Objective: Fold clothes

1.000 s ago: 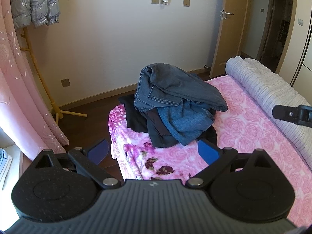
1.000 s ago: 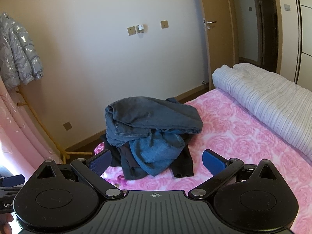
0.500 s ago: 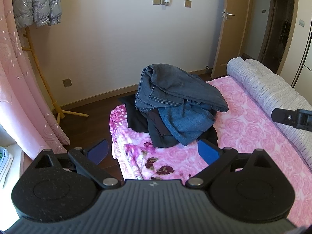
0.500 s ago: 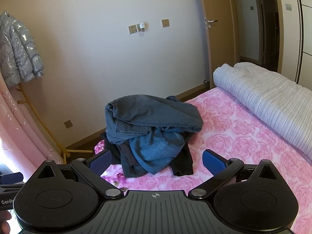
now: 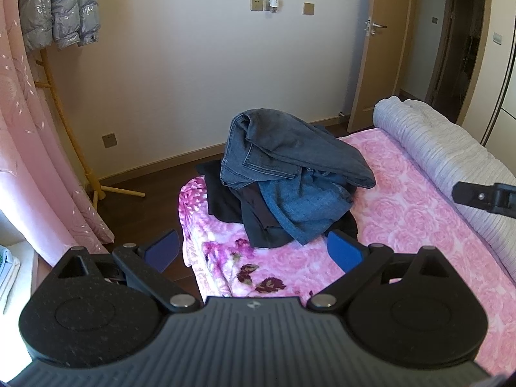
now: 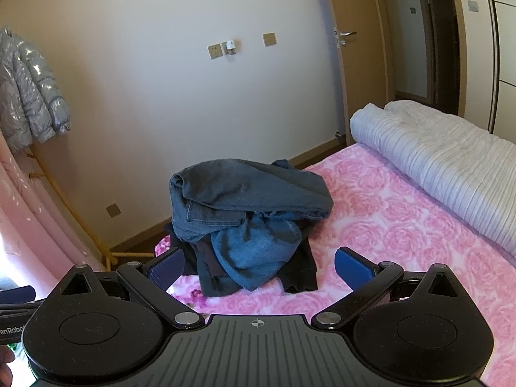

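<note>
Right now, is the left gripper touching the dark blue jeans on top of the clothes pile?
Apart. The left wrist view shows the open left gripper short of the jeans, pink bedspread between.

Silver puffer jacket (image 5: 58,3) on a wooden coat rack (image 5: 69,135), pink curtain (image 5: 29,148), rolled striped duvet (image 6: 445,164) near the open door (image 5: 380,45).

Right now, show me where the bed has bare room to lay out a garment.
Free: the pink rose bedspread between the clothes pile and the rolled white quilt. Crowded: the bed's foot corner, where the pile sits. Both tools, left and right, are open and empty.
</note>
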`<state>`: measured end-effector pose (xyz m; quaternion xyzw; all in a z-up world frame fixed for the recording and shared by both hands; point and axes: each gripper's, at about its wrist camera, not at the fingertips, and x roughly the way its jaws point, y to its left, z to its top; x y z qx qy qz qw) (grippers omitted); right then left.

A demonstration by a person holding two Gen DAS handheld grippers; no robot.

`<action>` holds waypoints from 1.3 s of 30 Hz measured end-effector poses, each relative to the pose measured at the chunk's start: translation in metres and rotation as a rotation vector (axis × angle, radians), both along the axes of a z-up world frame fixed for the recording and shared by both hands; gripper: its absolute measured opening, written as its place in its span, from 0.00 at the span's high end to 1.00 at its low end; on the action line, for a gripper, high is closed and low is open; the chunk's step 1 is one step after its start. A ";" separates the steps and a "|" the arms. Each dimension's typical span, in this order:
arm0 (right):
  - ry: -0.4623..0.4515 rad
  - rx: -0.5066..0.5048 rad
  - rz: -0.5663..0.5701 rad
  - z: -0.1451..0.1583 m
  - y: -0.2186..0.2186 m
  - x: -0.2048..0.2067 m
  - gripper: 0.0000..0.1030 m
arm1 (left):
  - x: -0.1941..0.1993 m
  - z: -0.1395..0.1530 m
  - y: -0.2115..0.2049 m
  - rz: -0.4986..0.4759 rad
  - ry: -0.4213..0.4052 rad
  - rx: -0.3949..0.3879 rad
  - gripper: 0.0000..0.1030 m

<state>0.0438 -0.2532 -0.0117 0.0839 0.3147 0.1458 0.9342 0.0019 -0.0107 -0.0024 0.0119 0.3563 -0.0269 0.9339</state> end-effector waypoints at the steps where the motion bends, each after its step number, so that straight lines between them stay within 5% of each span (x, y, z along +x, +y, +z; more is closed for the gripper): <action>1: -0.001 0.001 0.005 -0.001 -0.003 0.001 0.01 | 0.001 -0.001 0.001 0.002 -0.001 -0.001 0.05; 15: -0.121 -0.014 0.005 0.002 -0.022 0.026 0.01 | 0.057 -0.009 0.023 -0.032 -0.036 0.008 0.06; 21: -0.150 -0.183 0.041 -0.021 0.014 0.068 0.01 | 0.139 -0.034 0.047 -0.134 -0.060 -0.031 0.06; 28: -0.099 -0.312 0.088 -0.072 0.081 0.167 0.01 | 0.268 -0.089 0.040 -0.278 -0.092 0.060 0.06; 35: -0.068 -0.563 0.253 -0.154 0.164 0.278 0.02 | 0.376 -0.169 0.022 -0.441 0.044 0.057 0.06; 39: -0.014 -0.757 0.358 -0.213 0.193 0.331 0.25 | 0.416 -0.202 0.012 -0.496 0.098 0.066 0.07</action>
